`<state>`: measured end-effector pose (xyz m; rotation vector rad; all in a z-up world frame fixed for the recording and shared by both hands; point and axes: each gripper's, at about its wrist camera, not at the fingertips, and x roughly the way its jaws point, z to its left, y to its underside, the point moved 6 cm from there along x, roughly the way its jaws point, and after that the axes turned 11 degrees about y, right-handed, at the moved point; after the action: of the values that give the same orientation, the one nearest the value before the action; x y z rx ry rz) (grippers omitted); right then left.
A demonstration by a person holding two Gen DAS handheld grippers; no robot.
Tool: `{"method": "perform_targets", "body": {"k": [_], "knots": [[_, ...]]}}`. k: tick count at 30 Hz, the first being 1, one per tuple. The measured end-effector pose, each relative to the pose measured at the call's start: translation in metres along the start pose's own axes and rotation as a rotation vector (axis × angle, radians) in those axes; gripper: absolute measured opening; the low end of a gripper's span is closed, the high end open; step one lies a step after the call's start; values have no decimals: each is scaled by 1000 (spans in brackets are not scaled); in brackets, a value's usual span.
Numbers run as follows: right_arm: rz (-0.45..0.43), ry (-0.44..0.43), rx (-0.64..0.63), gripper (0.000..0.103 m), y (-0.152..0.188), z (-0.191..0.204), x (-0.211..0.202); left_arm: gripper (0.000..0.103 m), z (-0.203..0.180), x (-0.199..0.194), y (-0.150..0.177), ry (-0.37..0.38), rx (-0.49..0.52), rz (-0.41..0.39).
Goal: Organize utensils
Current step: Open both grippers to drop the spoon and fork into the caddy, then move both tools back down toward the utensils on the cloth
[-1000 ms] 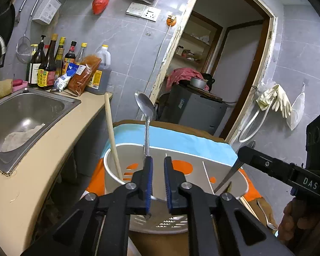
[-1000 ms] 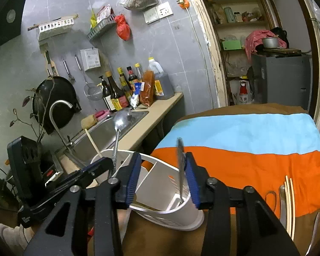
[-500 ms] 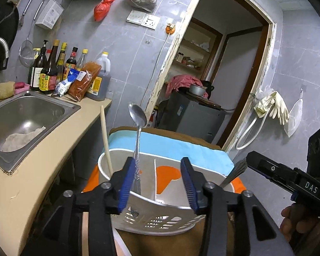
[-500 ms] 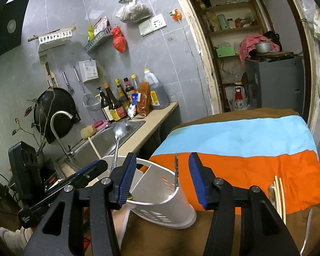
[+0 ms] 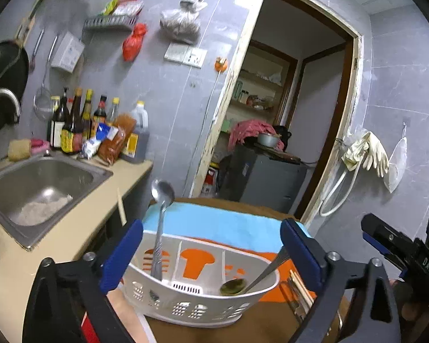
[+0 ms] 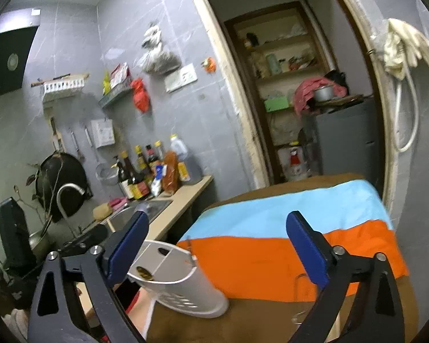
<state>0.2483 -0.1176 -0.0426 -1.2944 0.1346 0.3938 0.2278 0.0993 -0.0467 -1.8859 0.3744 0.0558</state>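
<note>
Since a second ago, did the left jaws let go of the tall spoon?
Yes. The left gripper has just opened wide and pulled back from the white caddy; the tall spoon stands free inside it.

The long steel spoon (image 5: 160, 228) standing in the white slotted plastic utensil caddy (image 5: 203, 305) is hiding its lower end behind the wall. The pale wooden chopsticks (image 5: 300, 287) are disappearing behind the left gripper's blue pad (only their ends are showing). In the right wrist view the caddy is blurring.
</note>
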Motion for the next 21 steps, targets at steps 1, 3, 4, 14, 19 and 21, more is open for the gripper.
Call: {"method": "perform_targets", "body": {"k": [1, 3, 4, 14, 19, 21], "knots": [[-11, 10, 3, 101, -2, -7, -4, 101, -5, -1, -1, -4, 5, -7], [-25, 30, 6, 101, -7, -17, -11, 102, -18, -3, -4, -16, 22, -20], [-37, 44, 8, 101, -10, -27, -16, 102, -23, -3, -4, -19, 30, -23], [-80, 128, 7, 101, -25, -98, -46, 103, -88, 5, 11, 1, 91, -32], [-61, 164, 20, 101, -21, -130, -49, 103, -117, 13, 27, 27, 111, -33], [-33, 183, 24, 101, -16, -147, -47, 103, -126, 18, 35, 44, 114, -11]]}}
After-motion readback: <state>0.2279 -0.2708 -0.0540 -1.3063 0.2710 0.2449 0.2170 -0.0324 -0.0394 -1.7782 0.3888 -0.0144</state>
